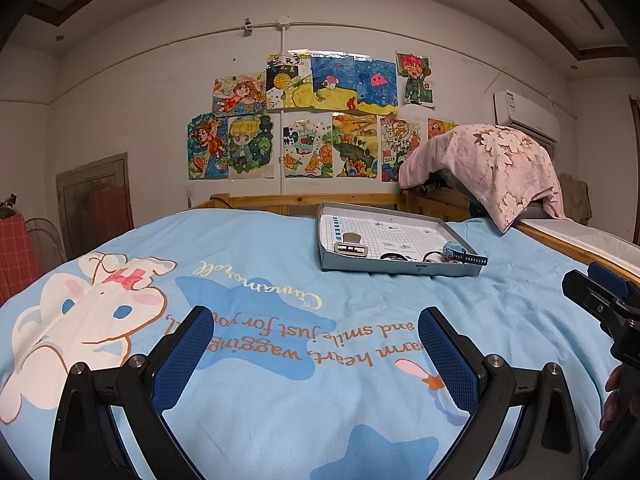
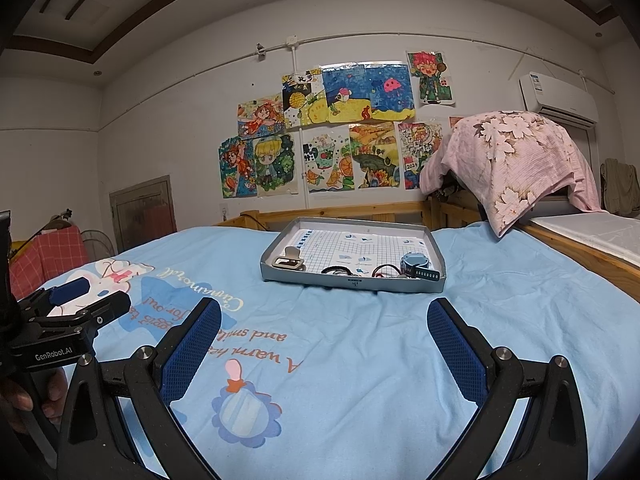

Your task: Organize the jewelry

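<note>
A shallow grey tray (image 1: 404, 269) (image 2: 352, 283) with a grid-paper lining lies on the blue bedsheet. In it are a beige hair clip (image 1: 351, 249) (image 2: 289, 261), a blue watch (image 1: 456, 255) (image 2: 416, 266), a black ring-like band (image 2: 334, 270) and a thin red-black cord (image 2: 384, 270). My left gripper (image 1: 316, 332) is open and empty, well short of the tray and left of it. My right gripper (image 2: 324, 326) is open and empty, just short of the tray's front edge. Each gripper shows at the other view's edge (image 1: 600, 300) (image 2: 80, 308).
The blue cartoon bedsheet (image 1: 260, 320) covers the bed. A wooden bed rail (image 2: 340, 213) runs behind the tray. A pink floral blanket (image 2: 516, 152) drapes over something at the back right. Drawings (image 2: 340, 128) hang on the wall.
</note>
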`<state>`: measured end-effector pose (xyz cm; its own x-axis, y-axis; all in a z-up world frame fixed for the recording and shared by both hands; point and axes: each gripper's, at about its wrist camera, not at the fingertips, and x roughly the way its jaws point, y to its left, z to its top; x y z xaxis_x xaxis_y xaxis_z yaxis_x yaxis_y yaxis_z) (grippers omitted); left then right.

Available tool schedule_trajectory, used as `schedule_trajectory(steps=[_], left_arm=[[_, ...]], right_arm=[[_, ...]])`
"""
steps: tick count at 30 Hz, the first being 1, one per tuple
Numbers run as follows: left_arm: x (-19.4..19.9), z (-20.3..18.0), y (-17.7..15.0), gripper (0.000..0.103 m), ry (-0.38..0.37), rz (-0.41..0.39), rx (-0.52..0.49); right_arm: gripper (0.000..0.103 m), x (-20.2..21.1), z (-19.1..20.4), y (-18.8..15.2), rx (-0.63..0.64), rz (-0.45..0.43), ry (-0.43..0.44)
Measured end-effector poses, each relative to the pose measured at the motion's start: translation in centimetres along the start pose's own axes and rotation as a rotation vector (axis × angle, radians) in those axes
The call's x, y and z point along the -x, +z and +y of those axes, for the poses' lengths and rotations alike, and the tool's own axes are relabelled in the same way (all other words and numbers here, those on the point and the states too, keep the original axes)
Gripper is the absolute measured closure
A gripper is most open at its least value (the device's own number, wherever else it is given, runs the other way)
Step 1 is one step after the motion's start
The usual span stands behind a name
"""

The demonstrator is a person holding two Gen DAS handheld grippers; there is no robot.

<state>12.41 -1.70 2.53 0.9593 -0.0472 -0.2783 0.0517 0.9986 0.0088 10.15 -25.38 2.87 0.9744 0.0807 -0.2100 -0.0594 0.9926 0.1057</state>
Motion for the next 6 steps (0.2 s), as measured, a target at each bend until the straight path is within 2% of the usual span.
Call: schedule_trajectory(steps=[6], left_arm=[[0.03,0.01,-0.02,0.0,0.0,0.002,0.003]], right_arm=[[0.002,-0.03,0.07,-0.06,0.0,0.0,-0.001]])
